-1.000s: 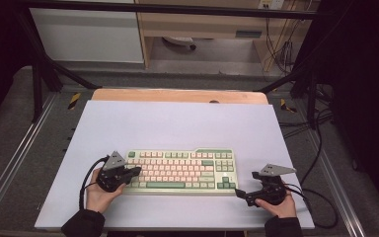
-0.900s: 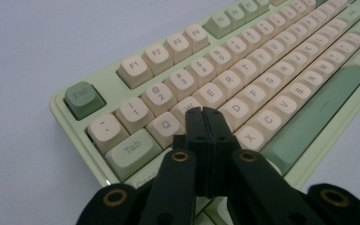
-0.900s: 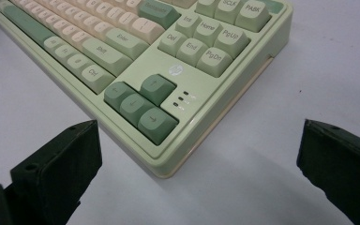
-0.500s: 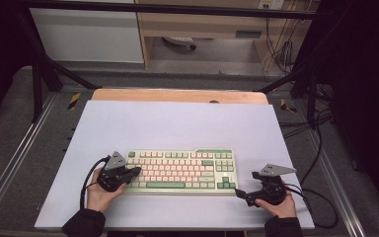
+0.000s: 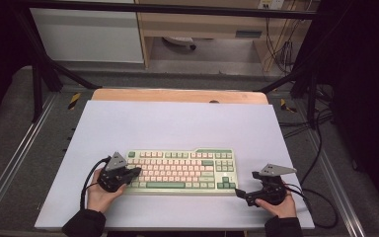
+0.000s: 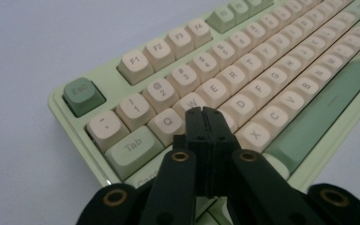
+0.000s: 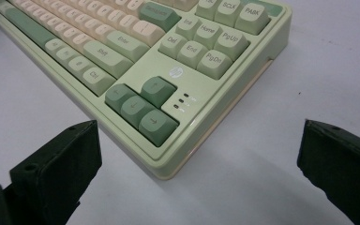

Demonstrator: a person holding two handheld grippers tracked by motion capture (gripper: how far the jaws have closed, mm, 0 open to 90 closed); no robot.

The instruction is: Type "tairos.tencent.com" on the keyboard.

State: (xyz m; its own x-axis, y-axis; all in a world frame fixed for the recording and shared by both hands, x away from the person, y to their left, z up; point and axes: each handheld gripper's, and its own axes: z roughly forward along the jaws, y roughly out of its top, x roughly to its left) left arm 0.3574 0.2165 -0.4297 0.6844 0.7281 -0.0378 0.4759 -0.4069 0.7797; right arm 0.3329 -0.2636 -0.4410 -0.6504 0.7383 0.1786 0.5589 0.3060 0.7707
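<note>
A pale green keyboard [image 5: 181, 171] with cream and green keys lies in the lower middle of the high view, on the light sheet that covers the bench [image 5: 177, 123].

The left tool [image 5: 134, 172] is at the keyboard's left end, in the lower left of that view. In the left gripper view its two black jaws are pressed together with nothing between them, and the closed tip [image 6: 204, 111] sits over the letter keys just below the W key [image 6: 191, 101] — it probably touches a key there, but the tip itself hides the contact.

The right tool [image 5: 241, 193] is in the lower right of the high view, just beside the keyboard's right front corner, apart from it. In the right gripper view its jaws stand wide open at the two lower corners — the corner with the green arrow keys [image 7: 140, 108] lies between them, ahead of the tips.
</note>
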